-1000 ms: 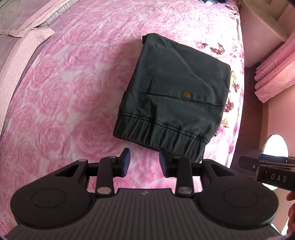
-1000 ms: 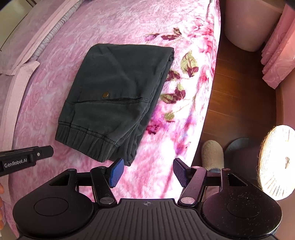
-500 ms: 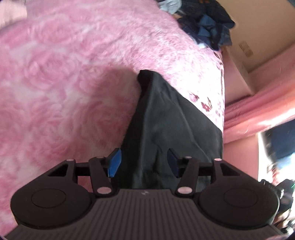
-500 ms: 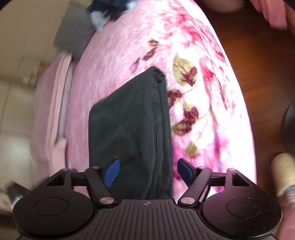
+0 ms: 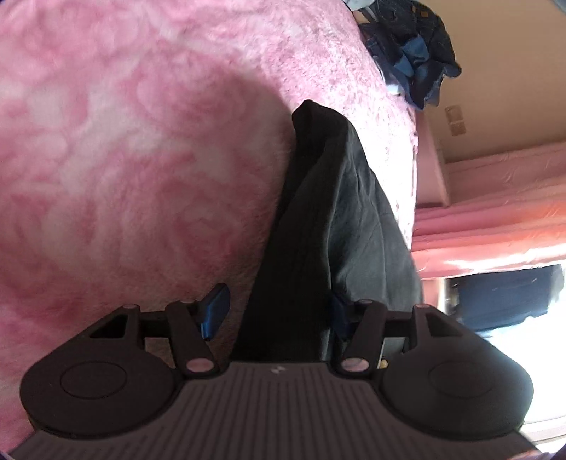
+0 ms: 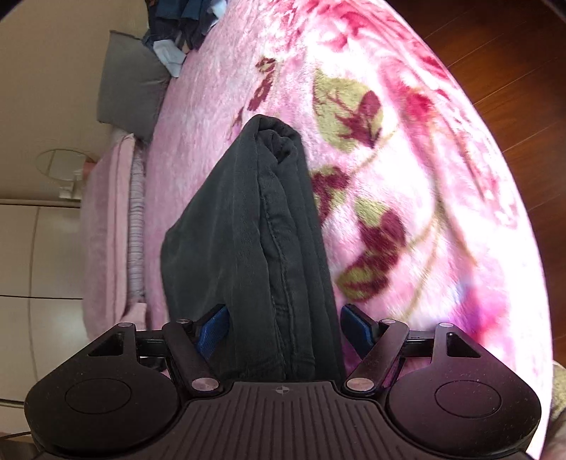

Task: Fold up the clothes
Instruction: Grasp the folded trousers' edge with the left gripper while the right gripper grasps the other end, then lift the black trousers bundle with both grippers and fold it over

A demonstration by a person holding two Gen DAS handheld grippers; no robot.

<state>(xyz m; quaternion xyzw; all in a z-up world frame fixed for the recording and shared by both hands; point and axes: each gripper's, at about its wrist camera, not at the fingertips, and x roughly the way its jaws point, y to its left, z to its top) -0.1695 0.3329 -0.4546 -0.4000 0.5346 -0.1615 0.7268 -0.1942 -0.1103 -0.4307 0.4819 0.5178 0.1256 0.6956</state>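
Note:
A folded pair of dark grey-green trousers lies on the pink floral blanket. My left gripper is turned on its side and open, with the near end of the folded stack between its jaws. The left blue pad stands apart from the cloth; the right pad is mostly hidden behind it. In the right wrist view the same trousers run between my right gripper's open jaws, both blue pads close beside the stack. The blanket shows there too.
A heap of blue denim clothes sits at the far end of the bed, also seen in the right wrist view. A grey pillow leans near the wall. Pink curtains and dark wood floor flank the bed.
Both grippers dropped from above the bed, tilted sideways, and slid onto the near end of the folded trousers. The stack now sits between each pair of open jaws.

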